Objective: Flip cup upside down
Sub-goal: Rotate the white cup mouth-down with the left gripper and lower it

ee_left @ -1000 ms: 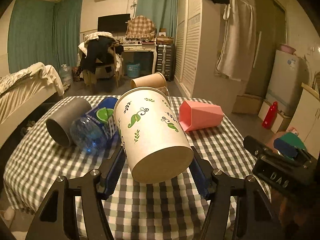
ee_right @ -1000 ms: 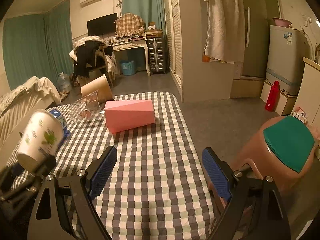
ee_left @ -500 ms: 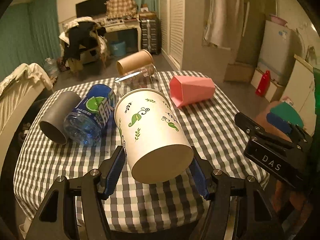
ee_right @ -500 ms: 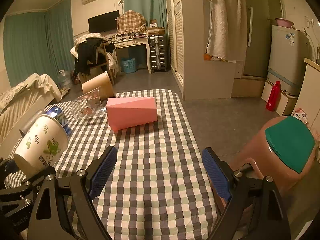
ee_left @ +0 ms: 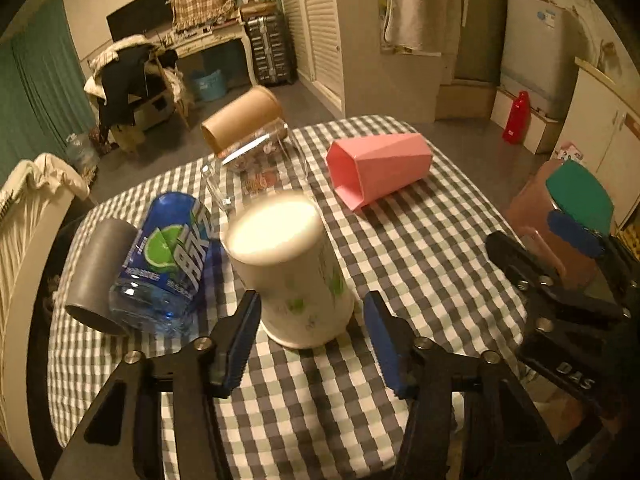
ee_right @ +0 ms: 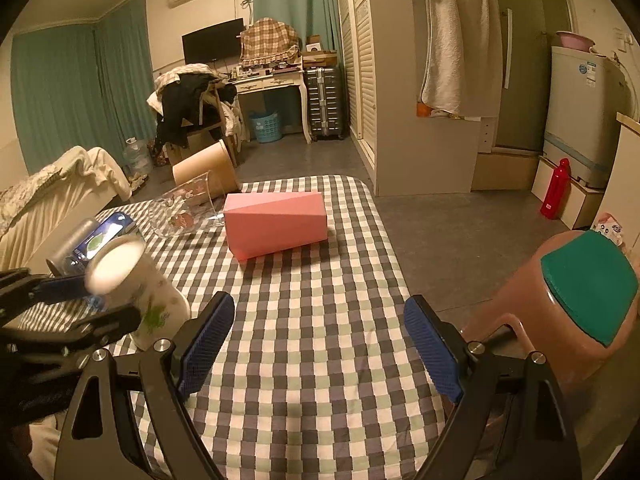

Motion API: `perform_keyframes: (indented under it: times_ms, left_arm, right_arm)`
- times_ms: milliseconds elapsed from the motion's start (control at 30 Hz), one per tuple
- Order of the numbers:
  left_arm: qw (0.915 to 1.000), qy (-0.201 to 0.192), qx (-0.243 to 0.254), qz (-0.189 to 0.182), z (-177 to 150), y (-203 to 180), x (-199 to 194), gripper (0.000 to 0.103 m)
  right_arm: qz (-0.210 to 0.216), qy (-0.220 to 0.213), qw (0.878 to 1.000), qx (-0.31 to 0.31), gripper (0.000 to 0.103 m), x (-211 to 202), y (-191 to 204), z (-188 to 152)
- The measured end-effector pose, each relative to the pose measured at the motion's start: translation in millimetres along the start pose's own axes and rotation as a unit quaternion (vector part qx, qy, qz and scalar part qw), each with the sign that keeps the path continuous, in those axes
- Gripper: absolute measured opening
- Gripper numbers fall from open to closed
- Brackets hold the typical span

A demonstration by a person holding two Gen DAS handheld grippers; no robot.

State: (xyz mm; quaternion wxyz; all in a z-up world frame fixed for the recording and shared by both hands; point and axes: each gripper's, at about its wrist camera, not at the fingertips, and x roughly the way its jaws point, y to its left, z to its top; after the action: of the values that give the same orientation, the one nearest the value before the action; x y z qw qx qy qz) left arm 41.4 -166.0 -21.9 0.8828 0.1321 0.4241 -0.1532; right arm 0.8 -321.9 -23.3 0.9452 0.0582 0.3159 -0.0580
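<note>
— Since half a second ago the white paper cup [ee_left: 290,268] has gone from lying tilted in the left gripper [ee_left: 312,336], open mouth toward the camera, to standing mouth-down on the checked tablecloth [ee_left: 420,264], closed base up.

— Is it let go?

— Nearly, I'd say. In the left wrist view the blue pads [ee_left: 244,340] flank the cup's lower wall with a sliver of cloth showing on the right side, so the jaws look spread. The cup is blurred, so whether the left pad touches it I cannot tell.

— And the right gripper [ee_right: 320,344]?

— Spread wide and holding nothing, hovering over bare cloth near the table's front edge, well apart from the cup.

— Which step, then?

— The flip looks done; this is the release. The next move calls for drawing the left gripper straight back without clipping the rim, since a light cup tips easily.

— Neighbours?

— A blue bottle [ee_left: 164,264] and a grey cup [ee_left: 100,272] lie just to its left; the pink cup [ee_left: 380,168] and a glass [ee_left: 256,168] lie on their sides beyond.
</note>
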Motion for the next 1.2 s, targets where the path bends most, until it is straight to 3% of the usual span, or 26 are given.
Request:
perform_keyframes:
  times_ms: [200, 267, 300, 333, 633, 667, 700, 733, 1033, 1200]
  left_arm:
    - [0.9996, -0.023, -0.017, -0.007, -8, 5, -3, 0.056]
    - [0.9986, -0.043, -0.028, -0.009, -10, 8, -8, 0.065]
    - [0.9980, -0.052, -0.036, -0.006, -11, 10, -9, 0.079]
    - [0.9966, -0.065, -0.051, -0.001, -12, 13, -10, 0.083]
    - [0.9895, -0.131, -0.051, 0.031, 0, 5, 10, 0.081]
    - [0.9892, -0.134, -0.048, 0.037, 1, 4, 12, 0.078]
    - [0.9891, -0.134, -0.046, 0.040, 1, 3, 15, 0.061]
    - [0.9897, -0.131, -0.042, 0.039, 2, 1, 19, 0.059]
    - [0.9870, -0.140, -0.074, 0.029, 16, 3, 27, 0.059]
    - [0.9856, -0.154, -0.059, 0.040, 15, -4, 30, 0.059]
  right_arm:
    - [0.000, 0.001, 1.000, 0.009, 0.087, 0, -7, 1]
    - [0.000, 0.002, 1.000, 0.011, 0.087, 0, -8, 2]
    - [0.000, 0.002, 1.000, 0.010, 0.087, 0, -9, 2]
    - [0.000, 0.003, 1.000, 0.010, 0.087, 1, -8, 2]
    - [-0.007, 0.010, 1.000, 0.000, 0.087, 5, -2, 0]
    - [-0.007, 0.010, 1.000, 0.001, 0.087, 5, -2, 0]
    - [-0.008, 0.011, 1.000, 0.002, 0.087, 5, -2, 0]
    - [-0.008, 0.011, 1.000, 0.003, 0.087, 5, -3, 0]
    - [-0.009, 0.016, 1.000, -0.003, 0.087, 10, 1, 1]
    - [-0.011, 0.018, 1.000, -0.007, 0.087, 12, 3, 0]
